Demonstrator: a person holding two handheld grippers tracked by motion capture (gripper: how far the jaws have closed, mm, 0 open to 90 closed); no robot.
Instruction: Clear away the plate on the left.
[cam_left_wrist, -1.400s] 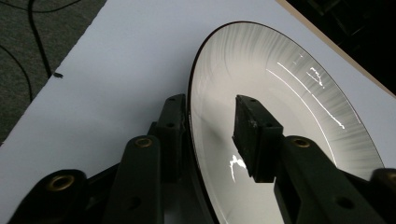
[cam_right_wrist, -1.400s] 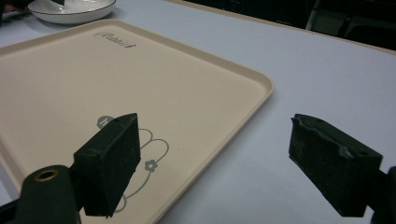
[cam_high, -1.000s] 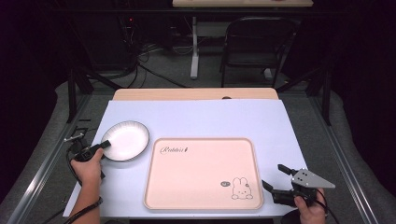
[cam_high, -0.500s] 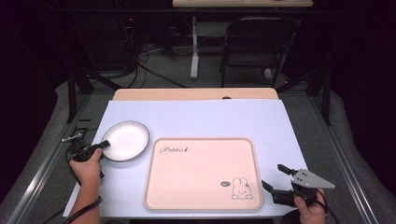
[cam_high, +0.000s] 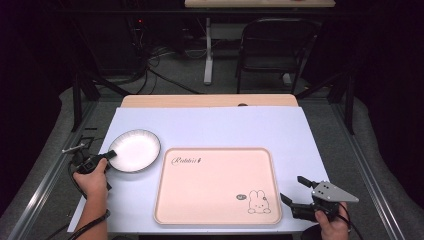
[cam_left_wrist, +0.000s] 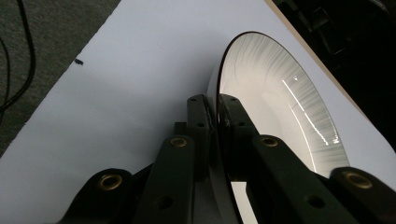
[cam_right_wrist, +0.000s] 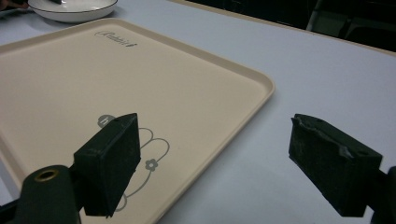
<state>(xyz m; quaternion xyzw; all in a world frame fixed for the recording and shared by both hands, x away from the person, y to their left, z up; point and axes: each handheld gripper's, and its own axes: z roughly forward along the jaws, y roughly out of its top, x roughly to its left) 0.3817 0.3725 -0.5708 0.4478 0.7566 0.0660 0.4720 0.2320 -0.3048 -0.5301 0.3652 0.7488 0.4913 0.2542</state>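
High view: plate pinched at its rim, tray lying just to its right

Seen from above, the left gripper (cam_high: 107, 156) is clenched on the near-left rim of the white plate (cam_high: 134, 150), which sits on the pale blue table cover (cam_high: 225, 127) at the left. In the left gripper view the two black jaws stand closed with the plate's thin dark-lined edge between them, one jaw over the inside of the rim and one under it. The plate is round, so it has no long axis to line up; what matters is direction. The beige rabbit tray (cam_high: 218, 220) lies just beside the plate, toward the table's middle, its near-left corner close to the plate's edge though the two look apart. A move onto the tray would likely mean lifting the rim clear of the tray's raised lip and carrying the plate rightward.

The right gripper (cam_high: 300, 192) rests well apart at the tray's near-right corner, jaws spread wide and holding nothing; in the right gripper view (cam_right_wrist: 210, 163) the tray's corner sits between them. The left hand (cam_high: 92, 177) is plainly the nearer one. Nothing stands between plate and tray
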